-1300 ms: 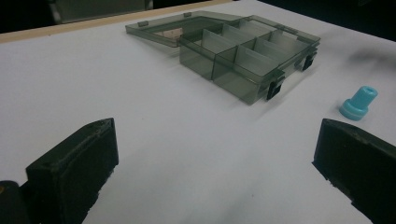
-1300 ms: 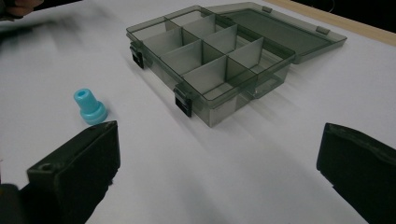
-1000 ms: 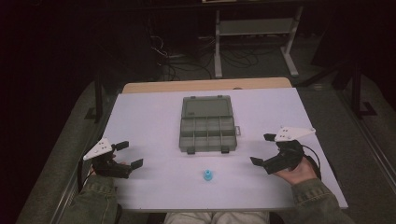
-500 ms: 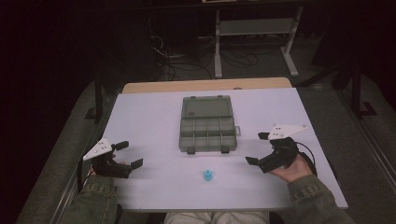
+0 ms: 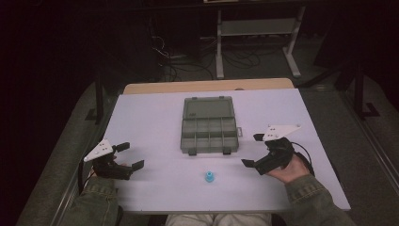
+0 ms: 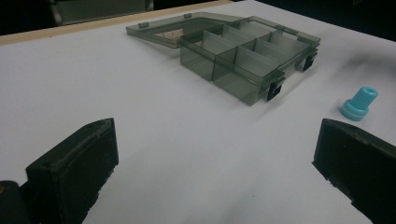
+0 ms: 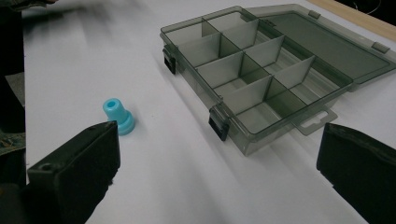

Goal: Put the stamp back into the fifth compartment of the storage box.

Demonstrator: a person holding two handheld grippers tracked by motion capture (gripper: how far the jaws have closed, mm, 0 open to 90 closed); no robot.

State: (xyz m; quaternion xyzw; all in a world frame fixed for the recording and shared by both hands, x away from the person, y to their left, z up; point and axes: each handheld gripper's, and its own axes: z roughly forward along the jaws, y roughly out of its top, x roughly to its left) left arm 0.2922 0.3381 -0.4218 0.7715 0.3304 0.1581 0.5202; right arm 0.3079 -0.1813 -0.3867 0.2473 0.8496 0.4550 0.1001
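Dim room, brightly lit table (image 5: 155,113); high view soft, perhaps slightly blurred.

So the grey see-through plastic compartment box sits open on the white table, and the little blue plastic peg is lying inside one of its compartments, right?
Not quite. The grey see-through plastic compartment box is open, but the little blue plastic peg stands on the white table outside it, near the latched front edge. The right gripper view shows this; the compartments look empty.
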